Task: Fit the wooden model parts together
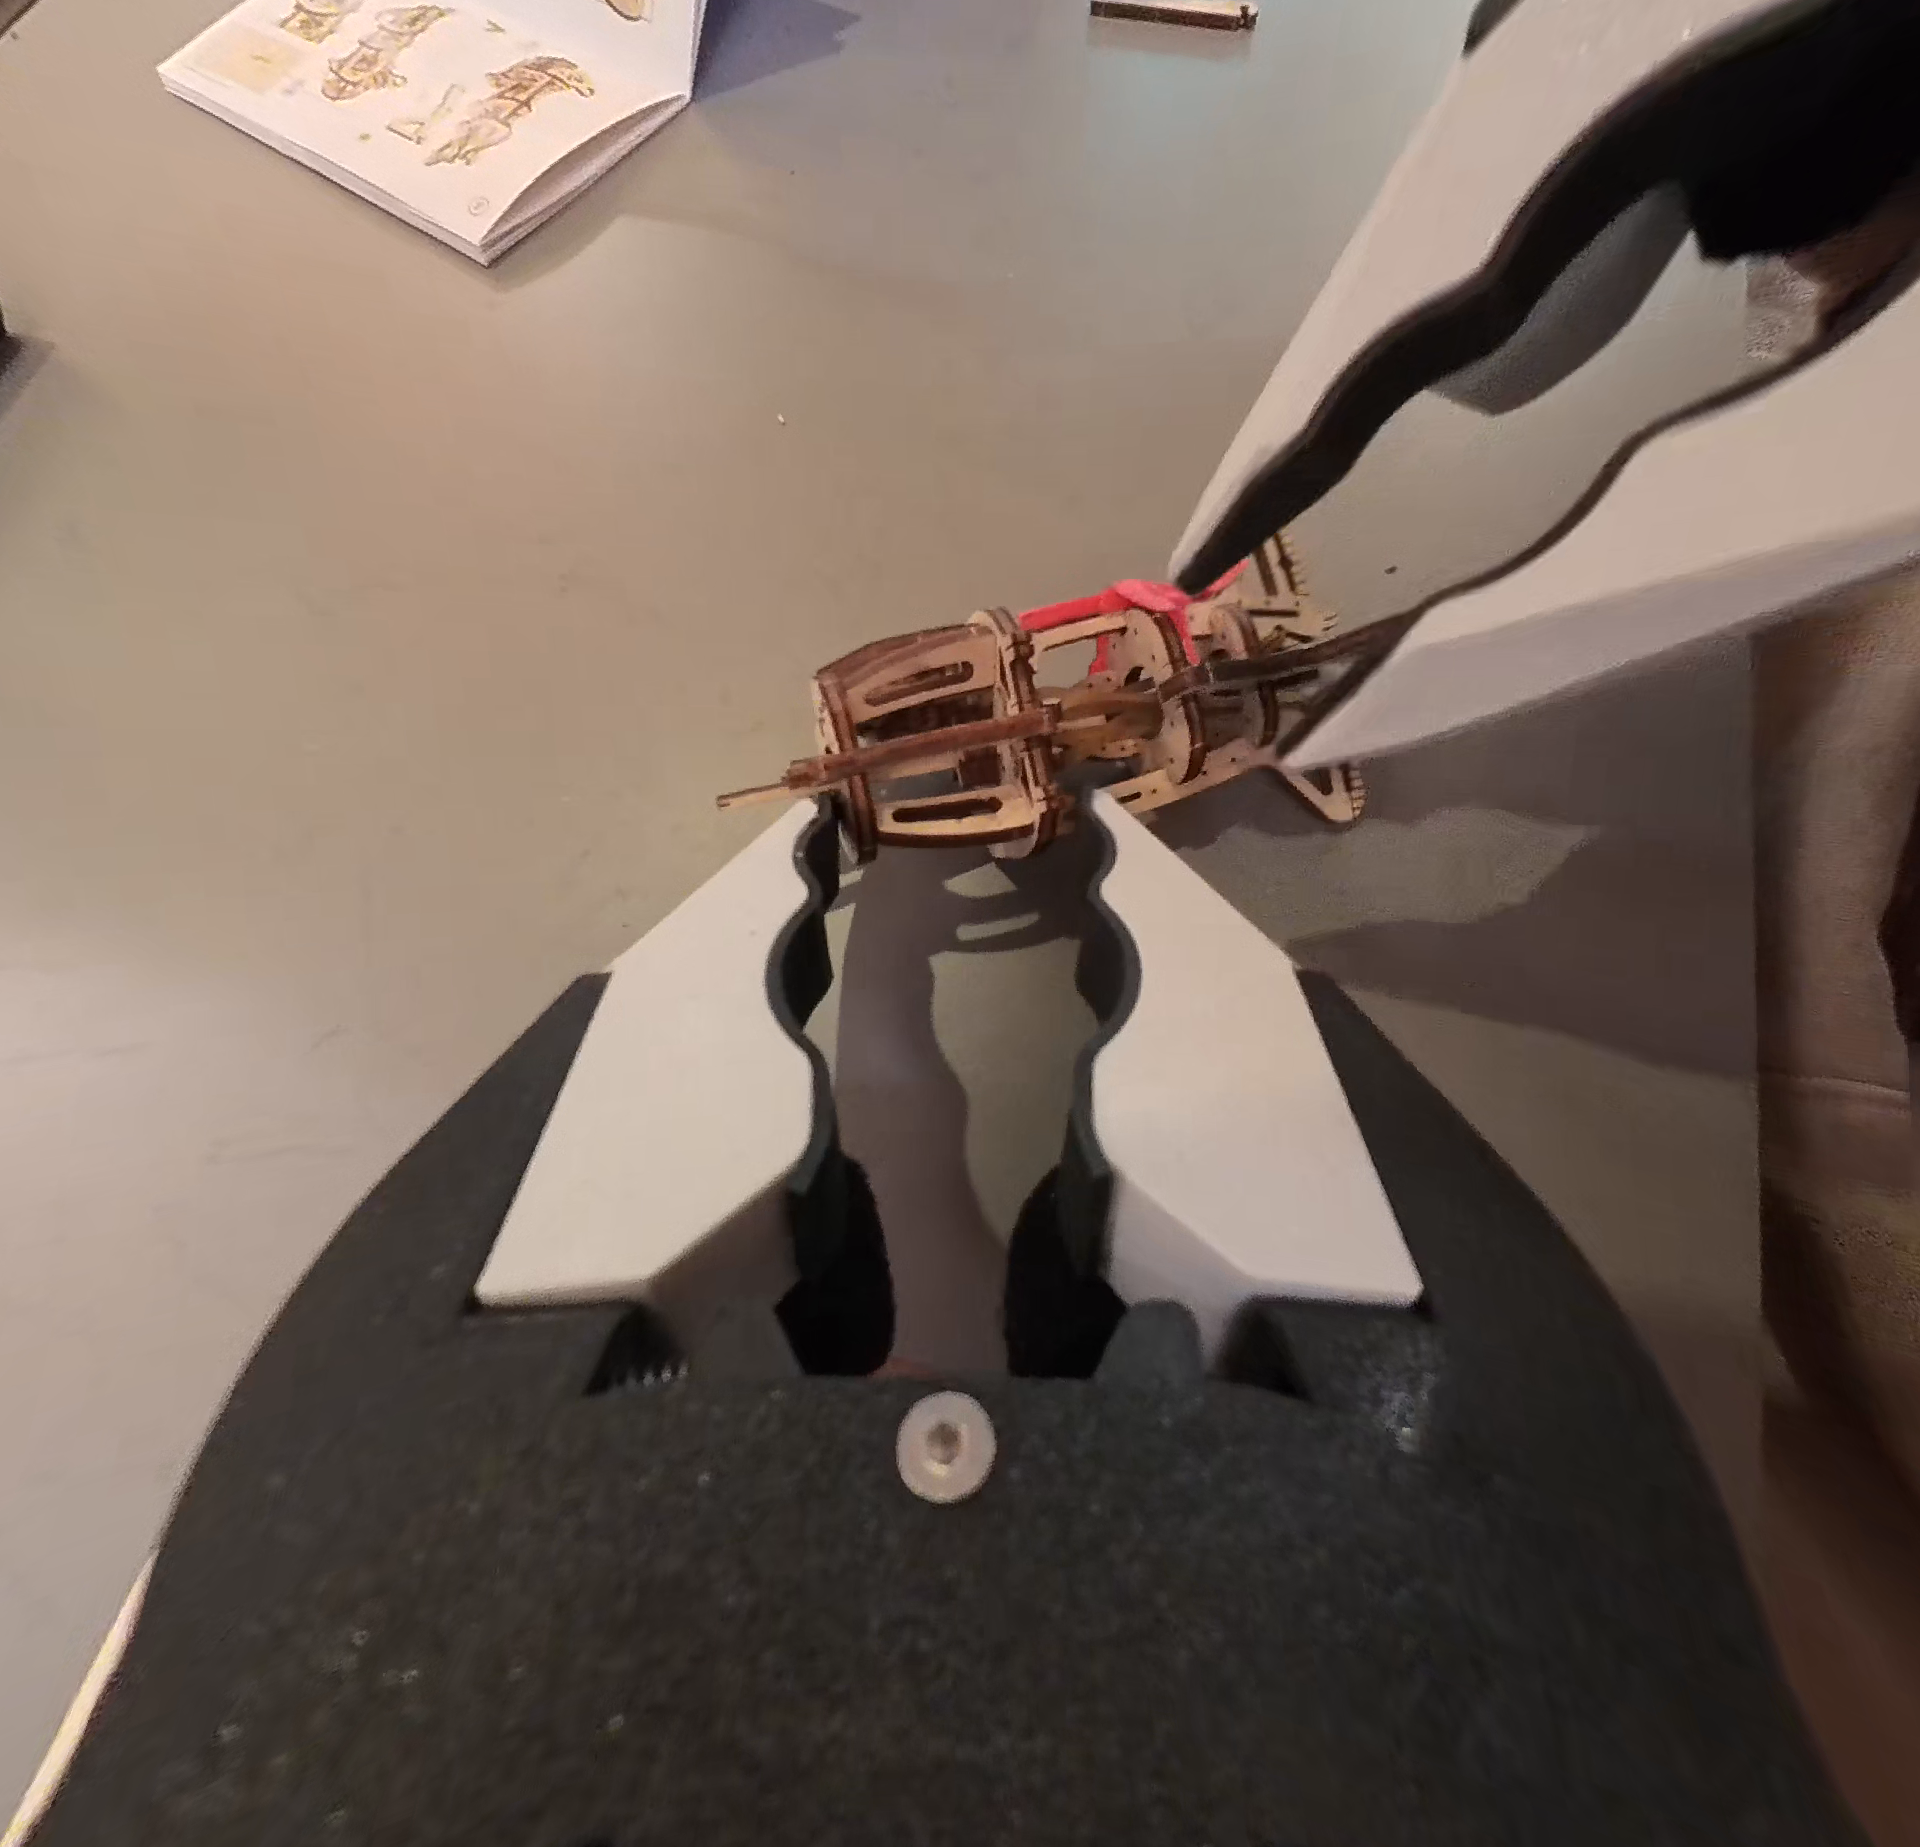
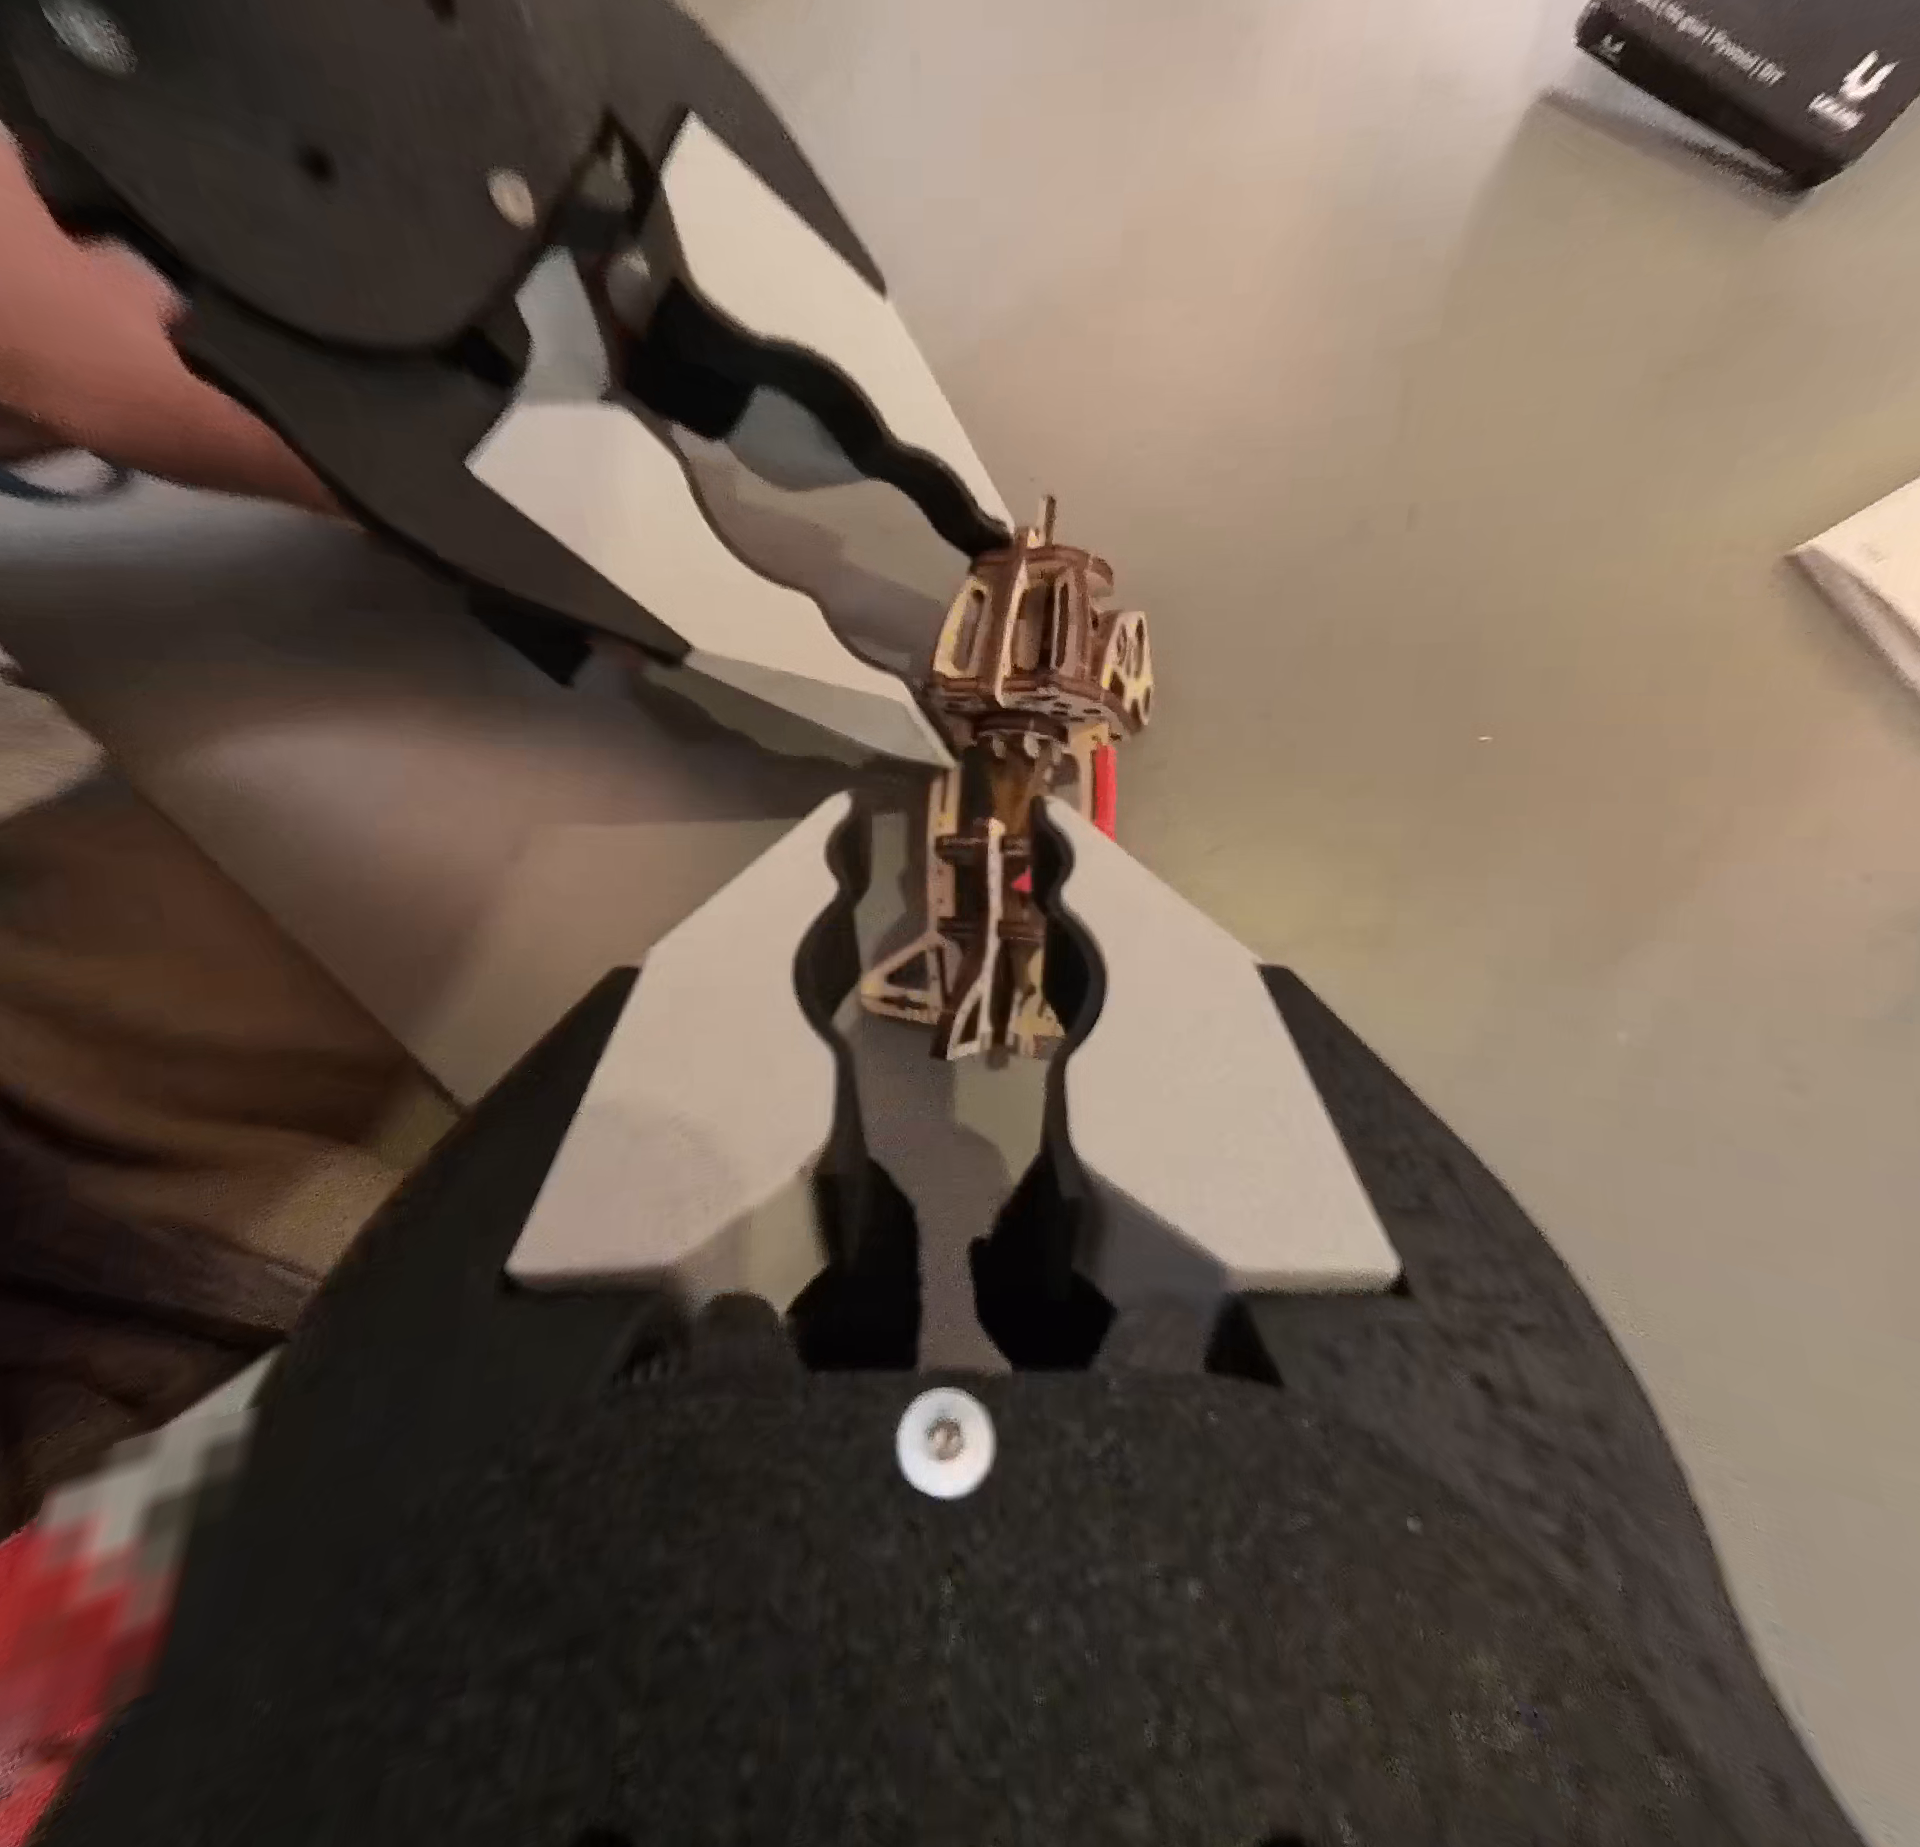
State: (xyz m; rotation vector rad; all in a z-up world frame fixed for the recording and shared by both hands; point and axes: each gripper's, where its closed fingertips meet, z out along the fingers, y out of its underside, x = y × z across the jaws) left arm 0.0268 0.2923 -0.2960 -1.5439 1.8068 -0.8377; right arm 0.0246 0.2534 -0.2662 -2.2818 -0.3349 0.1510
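Note:
A small wooden model [image 1: 935, 737] of laser-cut parts is held above the grey table [image 1: 416, 550] between both grippers. It has a drum-shaped end with a thin rod sticking out, and a finned end with a red band [image 1: 1091, 608] tied on. My left gripper [image 1: 961, 821] is shut on the drum end. My right gripper [image 1: 1247, 659] comes in from the upper right, shut on the finned end. In the right wrist view the model [image 2: 1023, 644] runs away from my right gripper [image 2: 945, 810], and the left gripper [image 2: 966, 644] holds its far end.
An open instruction booklet [image 1: 436, 83] lies at the far left of the table. A loose wooden strip [image 1: 1174, 12] lies at the far edge. A black box [image 2: 1766, 52] and a white booklet edge [image 2: 1870, 592] lie to the right. A person's brown sleeve [image 1: 1839, 1070] is close.

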